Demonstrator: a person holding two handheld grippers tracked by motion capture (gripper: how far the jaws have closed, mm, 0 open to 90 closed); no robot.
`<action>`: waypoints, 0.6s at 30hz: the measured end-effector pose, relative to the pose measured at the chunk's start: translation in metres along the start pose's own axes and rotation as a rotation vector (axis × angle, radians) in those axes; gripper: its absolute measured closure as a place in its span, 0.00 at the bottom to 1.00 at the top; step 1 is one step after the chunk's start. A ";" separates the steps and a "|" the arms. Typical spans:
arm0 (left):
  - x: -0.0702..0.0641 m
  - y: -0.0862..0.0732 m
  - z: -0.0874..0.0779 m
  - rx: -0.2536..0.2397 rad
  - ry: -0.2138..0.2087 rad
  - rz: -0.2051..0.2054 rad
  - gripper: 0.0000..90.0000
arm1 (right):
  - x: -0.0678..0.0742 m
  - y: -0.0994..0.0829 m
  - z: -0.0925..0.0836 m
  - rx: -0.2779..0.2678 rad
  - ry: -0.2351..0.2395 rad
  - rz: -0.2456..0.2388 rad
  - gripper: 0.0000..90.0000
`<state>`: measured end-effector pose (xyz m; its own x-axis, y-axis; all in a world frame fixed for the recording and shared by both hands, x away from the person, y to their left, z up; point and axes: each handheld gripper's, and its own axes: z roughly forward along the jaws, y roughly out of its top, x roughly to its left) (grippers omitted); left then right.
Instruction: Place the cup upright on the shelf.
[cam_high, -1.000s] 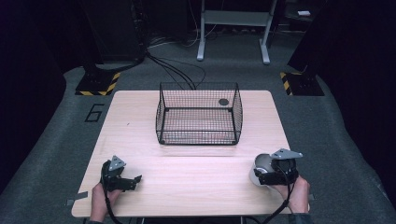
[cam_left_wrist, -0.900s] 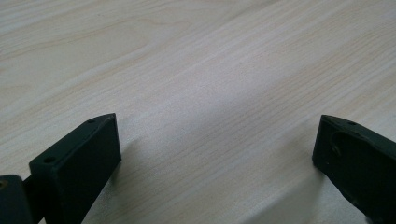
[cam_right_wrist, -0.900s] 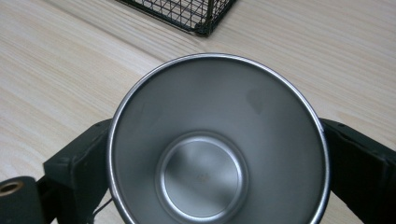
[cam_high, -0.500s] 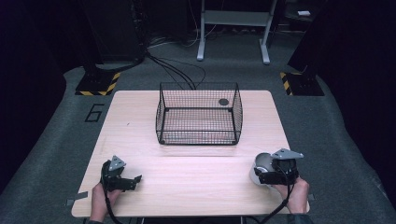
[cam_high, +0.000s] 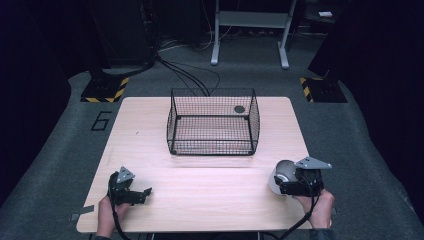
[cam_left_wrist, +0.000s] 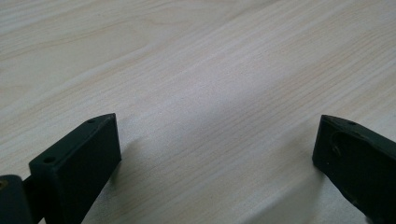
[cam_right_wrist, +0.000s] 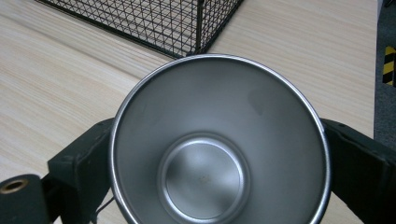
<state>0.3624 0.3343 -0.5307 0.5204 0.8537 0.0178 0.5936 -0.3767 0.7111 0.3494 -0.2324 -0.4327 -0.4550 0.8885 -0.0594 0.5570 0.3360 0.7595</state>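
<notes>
Steel, bare and shiny, fills the space between the jaws of our right gripper (cam_high: 285, 186): a round stainless-steel cup (cam_right_wrist: 219, 144) sits there with one black jaw against each side of its wall, so we are pinching it; in the right gripper view its open mouth faces the camera and we look straight down to its flat circular bottom; beyond the jaw tips, past the cup's far rim, stands the near corner of a black wire-mesh basket (cam_right_wrist: 187, 23) on the pale wooden table (cam_right_wrist: 60, 84), the cup apart from it; in the high view the cup (cam_high: 281, 175) lies tilted on its side at the tips of the right gripper, near the table's right front edge, with the basket (cam_high: 214, 122) well ahead of the jaws toward the table's middle; a small dark round object (cam_high: 239, 109) shows at the basket's far right corner, though we cannot tell whether it lies inside or behind the mesh; our left gripper (cam_high: 142, 193) hangs low over the table (cam_high: 150, 130) at its left front; in the left gripper view its two black jaws stand wide apart with nothing between them but bare wood grain (cam_left_wrist: 210, 93); whether they touch the surface we cannot tell.
</notes>
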 end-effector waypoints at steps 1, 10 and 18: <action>0.000 0.000 0.000 0.000 0.000 0.000 0.01 | 0.000 0.001 -0.001 0.005 0.001 0.003 0.06; -0.001 0.000 0.000 -0.006 0.002 -0.008 0.01 | 0.003 0.011 -0.006 -0.013 0.015 0.003 0.06; 0.000 0.000 0.000 -0.005 0.019 -0.025 0.00 | 0.009 0.019 -0.001 -0.006 0.036 -0.014 0.06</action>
<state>0.3624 0.3339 -0.5312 0.4937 0.8695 0.0135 0.6029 -0.3534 0.7153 0.3557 -0.2184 -0.4184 -0.4875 0.8719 -0.0462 0.5466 0.3461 0.7626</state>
